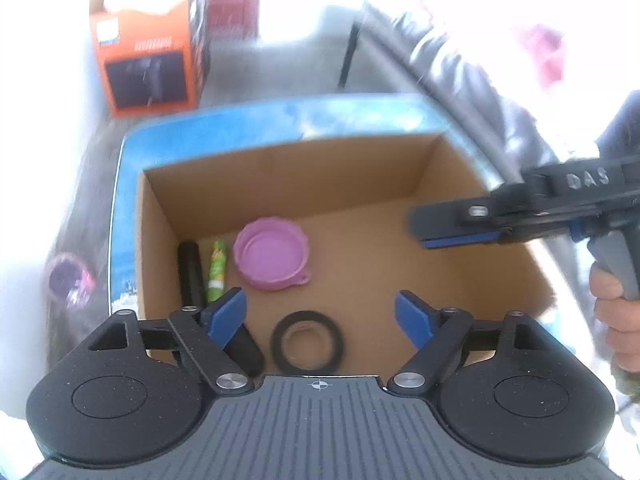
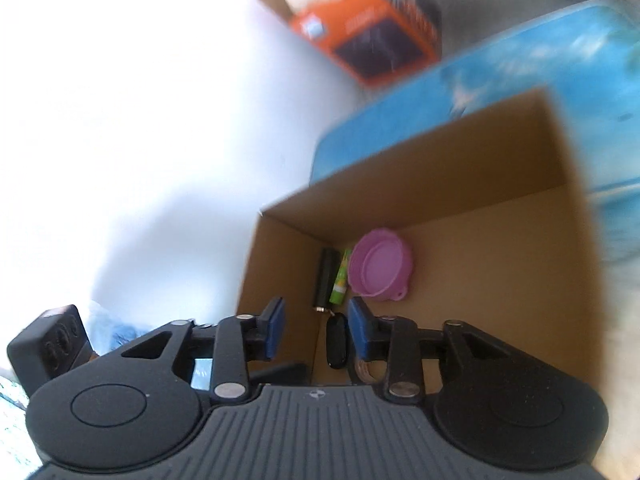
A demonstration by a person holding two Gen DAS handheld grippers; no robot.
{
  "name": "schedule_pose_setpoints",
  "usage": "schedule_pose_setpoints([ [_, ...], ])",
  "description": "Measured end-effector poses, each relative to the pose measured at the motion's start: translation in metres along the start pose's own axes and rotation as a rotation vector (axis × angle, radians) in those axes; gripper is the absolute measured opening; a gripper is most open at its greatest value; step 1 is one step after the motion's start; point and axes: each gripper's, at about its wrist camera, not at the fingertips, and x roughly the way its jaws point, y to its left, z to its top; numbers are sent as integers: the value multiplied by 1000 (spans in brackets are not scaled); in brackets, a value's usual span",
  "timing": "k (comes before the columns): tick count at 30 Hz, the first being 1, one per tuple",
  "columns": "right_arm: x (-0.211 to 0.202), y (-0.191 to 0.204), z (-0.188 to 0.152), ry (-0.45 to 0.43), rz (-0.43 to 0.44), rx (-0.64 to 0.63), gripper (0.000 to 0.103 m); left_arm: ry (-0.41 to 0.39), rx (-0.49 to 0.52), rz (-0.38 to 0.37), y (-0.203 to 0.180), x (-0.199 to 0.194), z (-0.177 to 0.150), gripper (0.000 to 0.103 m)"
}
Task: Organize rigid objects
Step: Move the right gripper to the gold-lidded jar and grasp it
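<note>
Inside the cardboard box (image 1: 460, 280), a pink bowl (image 1: 272, 258), a green tube (image 1: 216, 270), a black cylinder (image 1: 190, 272) and a black ring (image 1: 308, 340) are already laid on the floor. Both the left gripper (image 1: 320, 314) and the right gripper (image 2: 316, 330) are held released and empty above it. Judged from this, the next rigid item should be fetched and set down in the bare right half, clear of what lies there.

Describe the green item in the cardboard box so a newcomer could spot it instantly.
Look into the open brown cardboard box sitting on the blue printed mat. Near its left wall three things lie in a row: a black cylinder, a slim green tube, then a round pink plastic lid. The tube is the only green, printed item, narrower than both neighbours.
</note>
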Motion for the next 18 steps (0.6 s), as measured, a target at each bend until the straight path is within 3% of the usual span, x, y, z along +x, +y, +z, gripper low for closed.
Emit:
schedule_pose_setpoints([
  [4, -59, -8, -44, -129, 21, -6, 51, -137, -15, -58, -11, -49, -29, 86],
  [9, -97, -34, -111, -225, -31, 37, 52, -250, 43, -88, -39, -66, -85, 91],
  [14, -89, -47, -166, -259, -32, 26, 58, -227, 163, -143, -78, -39, -134, 97],
  [18, -79, -45, -178, -225, -90, -18, 58, -185, 207, -101, -105, -3, -151, 96],
])
